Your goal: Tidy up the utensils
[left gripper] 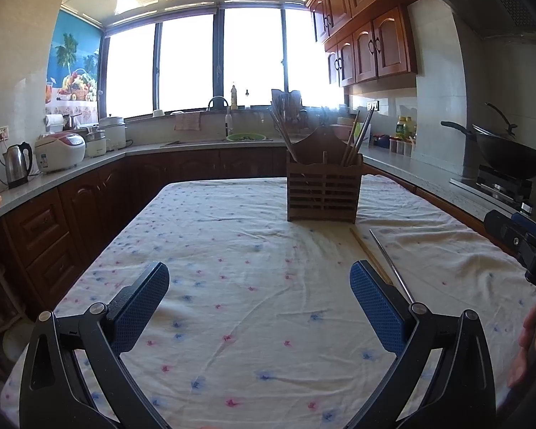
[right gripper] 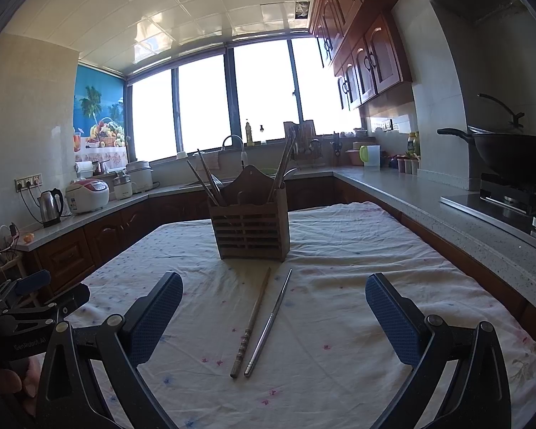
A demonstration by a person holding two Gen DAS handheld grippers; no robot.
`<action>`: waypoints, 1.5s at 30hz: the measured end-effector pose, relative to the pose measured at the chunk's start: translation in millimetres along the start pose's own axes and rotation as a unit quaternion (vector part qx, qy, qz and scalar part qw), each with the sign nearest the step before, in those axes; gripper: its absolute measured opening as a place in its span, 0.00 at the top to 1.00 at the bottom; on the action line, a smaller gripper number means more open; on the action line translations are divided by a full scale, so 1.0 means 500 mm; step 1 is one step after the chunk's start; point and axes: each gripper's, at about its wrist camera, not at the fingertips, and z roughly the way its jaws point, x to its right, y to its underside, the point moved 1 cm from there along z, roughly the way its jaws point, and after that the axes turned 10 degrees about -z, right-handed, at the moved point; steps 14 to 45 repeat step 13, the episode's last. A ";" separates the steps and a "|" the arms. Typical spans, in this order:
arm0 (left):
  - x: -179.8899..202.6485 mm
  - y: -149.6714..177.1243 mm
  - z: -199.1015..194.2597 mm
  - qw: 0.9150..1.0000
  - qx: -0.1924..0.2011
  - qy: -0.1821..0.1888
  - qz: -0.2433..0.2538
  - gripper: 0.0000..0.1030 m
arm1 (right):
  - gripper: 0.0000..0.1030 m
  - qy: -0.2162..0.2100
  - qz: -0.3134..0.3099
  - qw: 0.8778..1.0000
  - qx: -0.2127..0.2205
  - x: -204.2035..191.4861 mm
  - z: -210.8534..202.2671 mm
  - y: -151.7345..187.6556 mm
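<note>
A wooden slatted utensil holder (left gripper: 323, 193) (right gripper: 251, 230) stands on the cloth-covered table (left gripper: 232, 257) (right gripper: 357, 286), with chopsticks and utensils upright in it. A wooden chopstick (right gripper: 252, 323) (left gripper: 370, 255) and a metal chopstick (right gripper: 269, 321) (left gripper: 391, 266) lie side by side on the cloth in front of the holder. My right gripper (right gripper: 273, 316) is open and empty, its fingers on either side of the two chopsticks, above them. My left gripper (left gripper: 259, 307) is open and empty to the left of the chopsticks.
Kitchen counters run around the table: a kettle (left gripper: 18, 164) and rice cooker (left gripper: 60, 150) on the left, a sink (left gripper: 211, 139) at the back, a wok on a stove (left gripper: 507, 153) on the right. The right gripper's body (left gripper: 525, 243) shows at the left wrist view's right edge.
</note>
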 end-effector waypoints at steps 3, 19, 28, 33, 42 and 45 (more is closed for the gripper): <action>0.002 -0.001 0.001 1.000 -0.004 0.004 -0.002 0.00 | 0.00 0.000 0.000 1.000 0.000 -0.001 -0.001 -0.001; 0.010 -0.003 0.015 1.000 -0.026 0.017 -0.004 0.00 | 0.00 -0.005 0.002 1.000 -0.004 -0.008 0.002 -0.003; 0.010 -0.003 0.015 1.000 -0.026 0.017 -0.004 0.00 | 0.00 -0.005 0.002 1.000 -0.004 -0.008 0.002 -0.003; 0.010 -0.003 0.015 1.000 -0.026 0.017 -0.004 0.00 | 0.00 -0.005 0.002 1.000 -0.004 -0.008 0.002 -0.003; 0.010 -0.003 0.015 1.000 -0.026 0.017 -0.004 0.00 | 0.00 -0.005 0.002 1.000 -0.004 -0.008 0.002 -0.003; 0.010 -0.003 0.015 1.000 -0.026 0.017 -0.004 0.00 | 0.00 -0.005 0.002 1.000 -0.004 -0.008 0.002 -0.003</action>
